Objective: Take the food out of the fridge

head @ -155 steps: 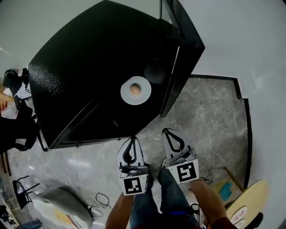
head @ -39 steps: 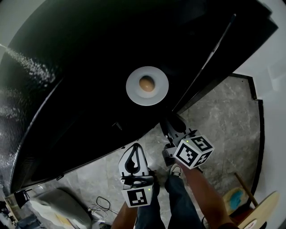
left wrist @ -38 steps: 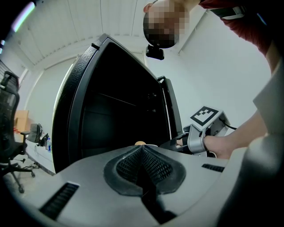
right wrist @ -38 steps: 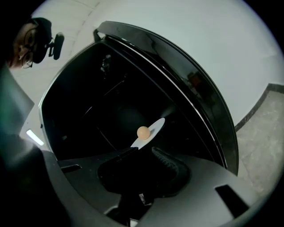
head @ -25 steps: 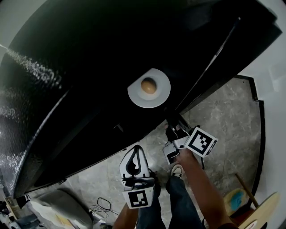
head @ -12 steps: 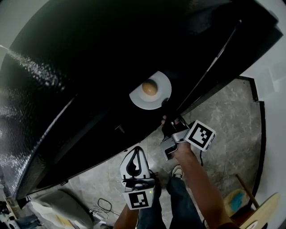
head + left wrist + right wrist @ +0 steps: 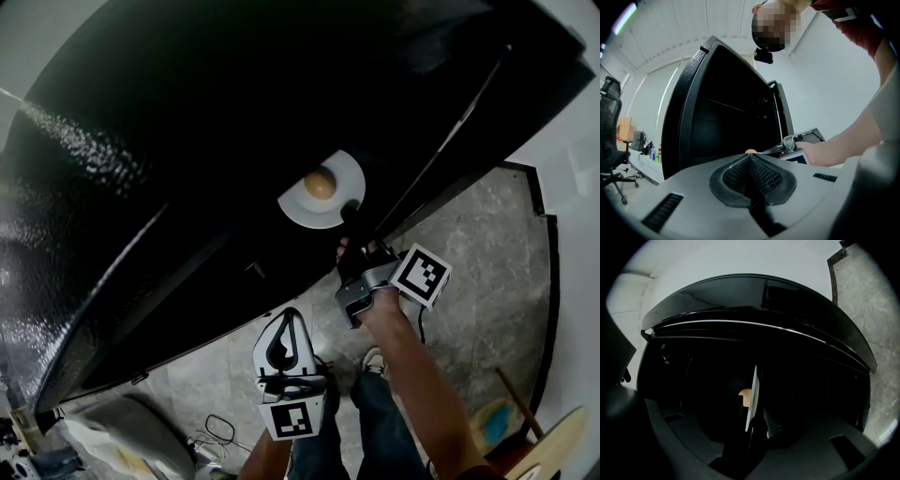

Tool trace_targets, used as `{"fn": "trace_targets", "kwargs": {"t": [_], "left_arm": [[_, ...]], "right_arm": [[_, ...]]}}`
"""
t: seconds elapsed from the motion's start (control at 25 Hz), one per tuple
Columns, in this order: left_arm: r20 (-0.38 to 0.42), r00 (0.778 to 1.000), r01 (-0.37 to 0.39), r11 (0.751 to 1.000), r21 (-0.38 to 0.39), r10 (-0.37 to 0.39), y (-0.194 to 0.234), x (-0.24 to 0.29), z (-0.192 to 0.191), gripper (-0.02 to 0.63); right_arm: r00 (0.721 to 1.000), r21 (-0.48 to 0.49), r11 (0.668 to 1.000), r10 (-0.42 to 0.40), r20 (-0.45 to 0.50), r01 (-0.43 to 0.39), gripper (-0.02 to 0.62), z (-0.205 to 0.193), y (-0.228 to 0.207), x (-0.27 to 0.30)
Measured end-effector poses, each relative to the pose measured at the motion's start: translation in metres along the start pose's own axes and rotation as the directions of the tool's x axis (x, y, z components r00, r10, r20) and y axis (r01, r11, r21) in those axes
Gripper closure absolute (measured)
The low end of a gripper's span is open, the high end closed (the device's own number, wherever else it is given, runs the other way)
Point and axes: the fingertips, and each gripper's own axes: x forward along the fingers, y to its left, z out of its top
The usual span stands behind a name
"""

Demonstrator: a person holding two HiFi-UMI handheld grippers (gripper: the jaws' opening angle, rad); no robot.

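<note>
A white plate (image 7: 302,203) with a round tan piece of food (image 7: 319,183) sits inside the open black fridge (image 7: 187,141). My right gripper (image 7: 351,221) reaches in at the plate's near edge. In the right gripper view the plate (image 7: 753,390) stands edge-on between the jaws of the right gripper (image 7: 754,414), with a gap beside the right pad (image 7: 771,423). The jaws have just been opening and are open around the rim. The food (image 7: 745,397) shows behind the plate. My left gripper (image 7: 288,315) hangs shut and empty below the fridge front; its pads meet at the tip (image 7: 750,157).
The fridge door (image 7: 450,122) stands open on the right. Below is grey stone floor (image 7: 469,272), with a pale bag (image 7: 122,436) at lower left and a wooden board (image 7: 553,436) at lower right. An office chair (image 7: 609,136) stands far left.
My right gripper has moved up and in to the plate, so its jaws now straddle the rim. The left gripper has stayed where it was.
</note>
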Motion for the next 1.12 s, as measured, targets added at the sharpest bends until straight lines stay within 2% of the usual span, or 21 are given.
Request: {"fn": "trace_targets", "kwargs": {"t": [0.92,1.12], "left_arm": [[0.009,1.0,-0.003,1.0,-0.011,0.003,0.004,-0.001,0.006,0.592],[0.007,1.0,-0.004,1.0,-0.013,0.004,0.005,-0.001,0.006,0.592]], "right_arm": [[1.0,0.079,0.997,-0.024,0.019,0.022,0.466,-0.001,-0.008,0.006],[0.999,0.086,0.996,-0.024,0.027,0.021,0.492,0.0,-0.006,0.007]]}}
